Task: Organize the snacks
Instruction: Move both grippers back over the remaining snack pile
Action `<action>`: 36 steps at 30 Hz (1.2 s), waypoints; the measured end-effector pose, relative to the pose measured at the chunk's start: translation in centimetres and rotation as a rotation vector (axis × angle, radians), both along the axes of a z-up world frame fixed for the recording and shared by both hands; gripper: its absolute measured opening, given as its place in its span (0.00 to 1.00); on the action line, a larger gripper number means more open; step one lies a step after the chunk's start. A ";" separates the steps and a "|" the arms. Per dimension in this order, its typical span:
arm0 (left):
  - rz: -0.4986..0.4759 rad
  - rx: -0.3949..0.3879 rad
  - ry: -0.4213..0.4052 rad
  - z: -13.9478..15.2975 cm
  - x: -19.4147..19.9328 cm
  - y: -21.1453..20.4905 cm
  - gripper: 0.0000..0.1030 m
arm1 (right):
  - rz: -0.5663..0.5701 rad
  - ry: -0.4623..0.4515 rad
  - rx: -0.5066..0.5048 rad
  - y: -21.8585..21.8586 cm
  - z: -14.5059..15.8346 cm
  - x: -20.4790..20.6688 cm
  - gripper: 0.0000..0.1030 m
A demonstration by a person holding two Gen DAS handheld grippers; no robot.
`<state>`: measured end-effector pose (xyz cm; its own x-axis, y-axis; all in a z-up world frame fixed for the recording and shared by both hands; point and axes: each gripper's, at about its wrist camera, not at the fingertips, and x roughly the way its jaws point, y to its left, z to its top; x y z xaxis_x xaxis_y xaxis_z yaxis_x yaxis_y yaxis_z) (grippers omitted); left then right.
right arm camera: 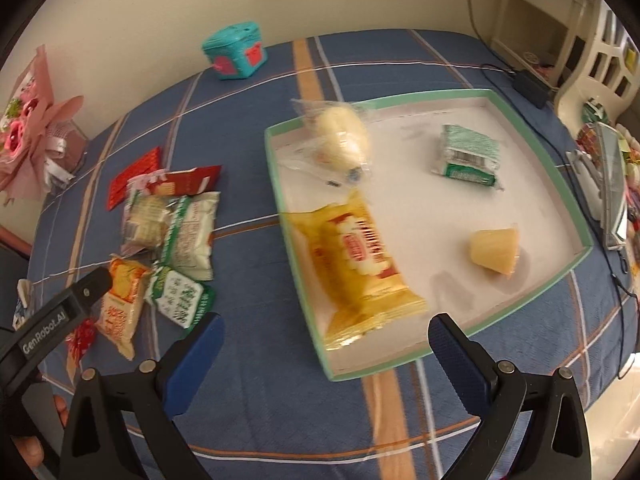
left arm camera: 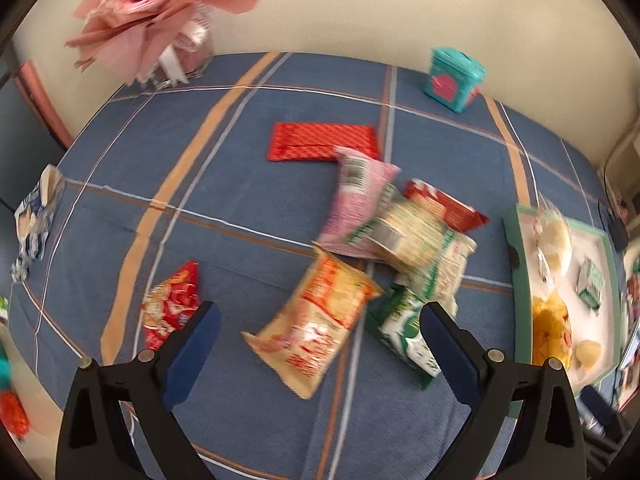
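A green-rimmed white tray (right arm camera: 568, 216) holds a yellow biscuit pack (right arm camera: 360, 264), a clear-wrapped pale bun (right arm camera: 340, 136), a green packet (right arm camera: 468, 156) and a jelly cup (right arm camera: 494, 254). My right gripper (right arm camera: 326, 340) stands open just above the tray's near edge, with nothing between its fingers. Left of the tray lies a heap of snack packets (left arm camera: 396, 232) on the blue checked cloth. Over it my left gripper (left arm camera: 320, 328) hangs open, an orange packet (left arm camera: 316, 332) and a green-white packet (left arm camera: 404, 332) lying on the cloth below its jaws. The tray (left arm camera: 520, 280) shows at the right edge of the left wrist view.
A flat red packet (left arm camera: 324, 142) and a teal tin (left arm camera: 454, 78) lie farther back. A pink bouquet (left arm camera: 152, 8) stands at the back left. A small red packet (left arm camera: 172, 304) and a blue-white wrapper (left arm camera: 36, 220) lie left. Cables and a phone (right arm camera: 612, 184) sit right of the tray.
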<state>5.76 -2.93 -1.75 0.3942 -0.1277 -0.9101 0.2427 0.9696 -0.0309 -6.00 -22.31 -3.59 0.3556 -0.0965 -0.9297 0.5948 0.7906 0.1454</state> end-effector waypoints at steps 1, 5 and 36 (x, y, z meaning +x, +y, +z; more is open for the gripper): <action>0.015 -0.012 0.001 0.1 0.3 0.7 0.96 | 0.012 -0.007 0.010 0.5 0.0 0.3 1.00; 0.062 -0.022 0.005 0.2 1.3 3.1 0.96 | 0.053 -0.039 0.050 2.5 0.1 1.5 1.00; 0.284 -0.102 0.215 -6.6 6.9 12.2 0.96 | 0.092 0.034 0.147 7.7 -5.5 9.4 0.99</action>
<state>12.62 9.29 -8.38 0.2284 -0.1347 -0.9642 -0.0579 0.9867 -0.1516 3.36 -14.63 -9.11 0.3248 0.0730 -0.9430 0.5272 0.8138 0.2446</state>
